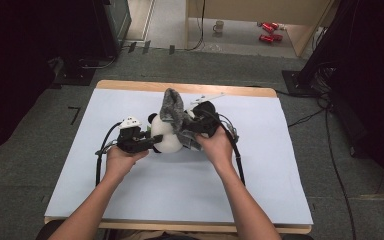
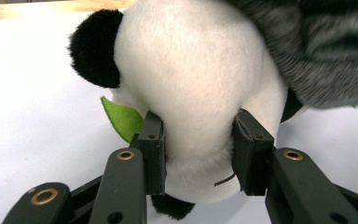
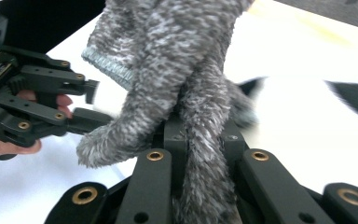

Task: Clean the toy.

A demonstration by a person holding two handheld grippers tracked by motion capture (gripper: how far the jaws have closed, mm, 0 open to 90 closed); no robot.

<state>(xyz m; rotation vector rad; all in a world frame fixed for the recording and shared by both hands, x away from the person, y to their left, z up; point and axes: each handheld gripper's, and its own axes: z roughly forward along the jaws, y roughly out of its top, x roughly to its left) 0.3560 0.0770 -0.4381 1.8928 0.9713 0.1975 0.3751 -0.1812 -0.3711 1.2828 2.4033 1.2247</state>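
Two hand-held grippers are seen at work on a plush panda [image 1: 166, 136] near the middle of a pale blue table [image 1: 130, 195], slightly toward its far side. The left gripper [image 1: 152, 143] is brought in from the left, and its jaws are clamped on the toy's white body; in the left gripper view the pads [image 2: 154, 149] are pressed into the plush on either side, with a black ear [image 2: 94, 48] up and to the left and a green felt leaf [image 2: 123, 119] just beside the left pad. The right gripper [image 1: 192, 129] is held just to the right of the panda, its jaws pinched tight on a fuzzy grey sock [image 1: 174, 109], whose fabric is drawn up over the toy's right side and stands above it. In the right gripper view the sock [image 3: 177, 84] is gathered between the closed jaws, its ribbed cuff [image 3: 108, 66] hanging open at the left, and the left gripper [image 3: 86, 105] is visible farther off. Both grippers are gripped by a person's bare hands, the forearms entering from the near edge. On the floor beyond the table, a mug [image 1: 219, 26] and red cans [image 1: 269, 31] are left lying.
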